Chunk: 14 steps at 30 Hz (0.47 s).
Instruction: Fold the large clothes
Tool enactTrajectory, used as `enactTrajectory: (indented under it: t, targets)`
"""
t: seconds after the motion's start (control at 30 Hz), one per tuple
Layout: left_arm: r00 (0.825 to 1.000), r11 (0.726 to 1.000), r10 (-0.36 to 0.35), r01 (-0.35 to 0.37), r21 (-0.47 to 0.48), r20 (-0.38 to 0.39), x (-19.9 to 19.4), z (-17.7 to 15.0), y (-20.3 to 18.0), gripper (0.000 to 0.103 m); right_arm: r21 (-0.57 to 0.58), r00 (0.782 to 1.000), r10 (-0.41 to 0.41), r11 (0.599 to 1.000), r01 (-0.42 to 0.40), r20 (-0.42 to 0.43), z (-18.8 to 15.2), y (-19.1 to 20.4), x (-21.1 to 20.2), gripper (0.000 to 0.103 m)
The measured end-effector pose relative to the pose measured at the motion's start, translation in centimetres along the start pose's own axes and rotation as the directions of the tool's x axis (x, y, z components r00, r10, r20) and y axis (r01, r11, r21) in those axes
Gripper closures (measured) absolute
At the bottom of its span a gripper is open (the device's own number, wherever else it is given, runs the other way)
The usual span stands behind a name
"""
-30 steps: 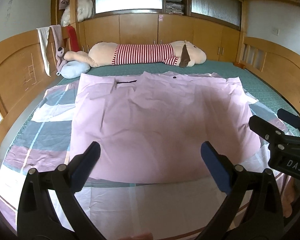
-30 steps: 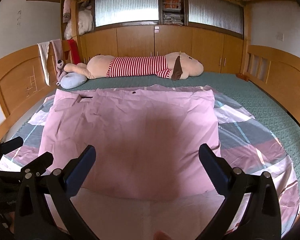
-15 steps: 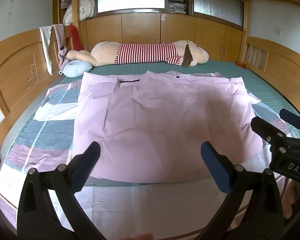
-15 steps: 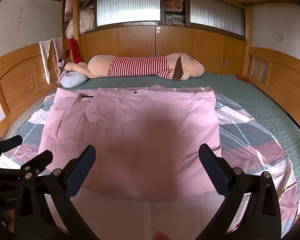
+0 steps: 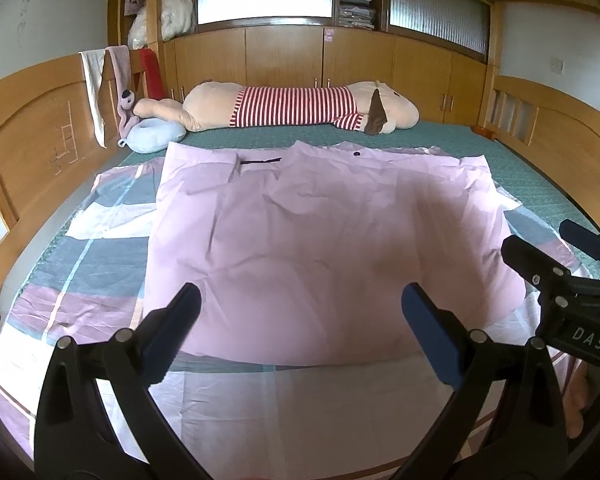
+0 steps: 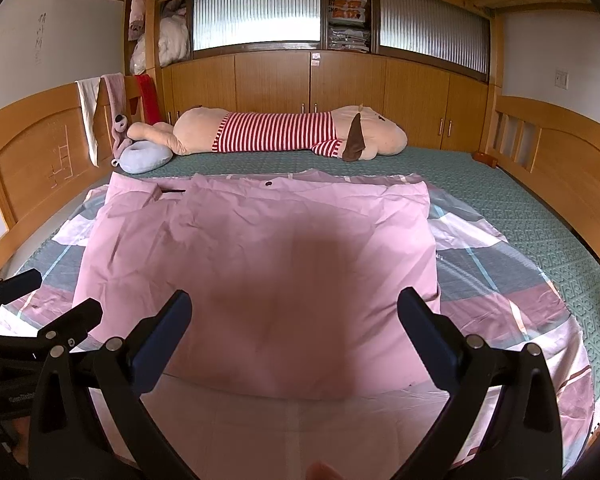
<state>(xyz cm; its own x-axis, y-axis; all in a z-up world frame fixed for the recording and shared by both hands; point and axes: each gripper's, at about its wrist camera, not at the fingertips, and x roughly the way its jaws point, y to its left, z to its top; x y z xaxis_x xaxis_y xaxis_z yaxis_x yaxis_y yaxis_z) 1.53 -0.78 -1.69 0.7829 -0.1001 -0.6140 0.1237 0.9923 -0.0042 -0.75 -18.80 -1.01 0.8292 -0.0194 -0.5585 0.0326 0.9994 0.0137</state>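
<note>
At far left, a wooden headboard (image 5: 40,128) carries draped cloths. Beside it, a blue neck pillow (image 5: 154,136) lies on the green mattress (image 5: 520,160). The left gripper (image 5: 300,312) hovers above the near hem, jaws spread wide, holding nothing. The pink folded cover (image 5: 320,232) lies flat at the centre of a checked sheet (image 5: 100,248); it may be a duvet cover or a garment. A striped plush toy (image 5: 292,106) lies behind. The right gripper (image 6: 294,314) is likewise spread wide and empty.
</note>
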Motion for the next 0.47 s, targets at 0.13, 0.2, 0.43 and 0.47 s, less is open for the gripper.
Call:
enactTrajectory:
  t: [0.13, 0.2, 0.43, 0.47]
  targets:
    - [1.000, 1.000, -0.010, 0.010, -0.007, -0.011, 0.19, 0.09, 0.16, 0.002, 0.000, 1.000, 0.001, 1.000, -0.001, 0.000, 0.00, -0.09, 0.03, 0.001]
    - [1.000, 1.000, -0.007, 0.007, -0.009, -0.020, 0.27, 0.16, 0.17, 0.002, -0.001, 1.000, 0.001, 1.000, -0.001, 0.000, 0.00, -0.08, 0.04, 0.001]
    - [1.000, 1.000, -0.005, 0.005, -0.013, -0.020, 0.25, 0.24, 0.19, 0.002, -0.001, 1.000, 0.000, 1.000, 0.000, 0.000, 0.00, 0.00, 0.04, 0.001]
    - [1.000, 1.000, -0.004, 0.004, -0.011, -0.020, 0.25, 0.24, 0.15, 0.002, 0.000, 1.000, 0.000, 1.000, 0.000, -0.001, 0.01, 0.04, 0.03, 0.001]
